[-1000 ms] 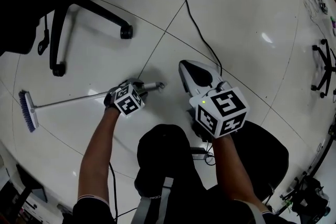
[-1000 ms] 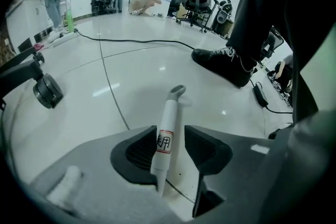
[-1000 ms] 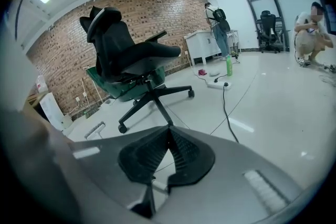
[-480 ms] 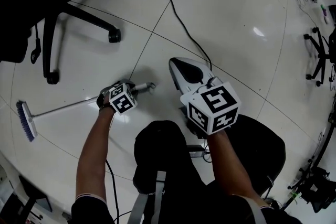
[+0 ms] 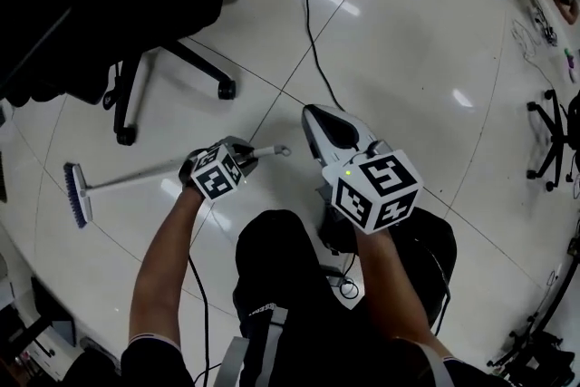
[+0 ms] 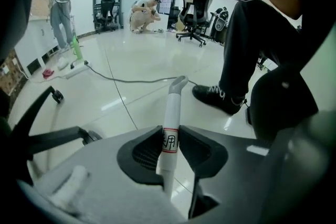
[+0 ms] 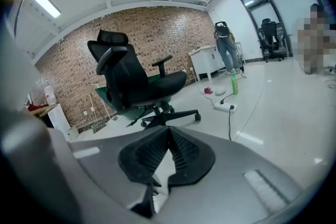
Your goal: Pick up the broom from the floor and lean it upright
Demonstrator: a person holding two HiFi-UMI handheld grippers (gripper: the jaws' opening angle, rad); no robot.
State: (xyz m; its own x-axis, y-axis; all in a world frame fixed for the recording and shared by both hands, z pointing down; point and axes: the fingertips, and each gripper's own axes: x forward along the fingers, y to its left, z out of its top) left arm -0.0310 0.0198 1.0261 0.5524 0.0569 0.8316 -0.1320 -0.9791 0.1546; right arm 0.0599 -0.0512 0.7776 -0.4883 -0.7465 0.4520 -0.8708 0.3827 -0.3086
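In the head view, the left claw [image 5: 246, 153] sits on the top end of the broom [image 5: 136, 177]. The thin handle runs away from that claw to the left, and the blue brush head lies low by the floor [image 5: 408, 59]. Whether the head rests on the tiles cannot be told from here. The right claw [image 5: 315, 118] hangs just to the right, apart from the handle. In the left gripper view, the left claw [image 6: 169, 139] is closing with its 2 pads pressed on the white handle [image 6: 172, 107] at a red-edged label. The hooked tip stands out beyond the pads, and the rest is hidden under the claw body. The shaft looks stiff, light and smooth, so it will likely pivot or slip in a grip this near the end. A 2nd hold further down would steady it. In the right gripper view, the right claw [image 7: 168, 139] has its jaws together on nothing, with an office chair [image 7: 136, 81] beyond.
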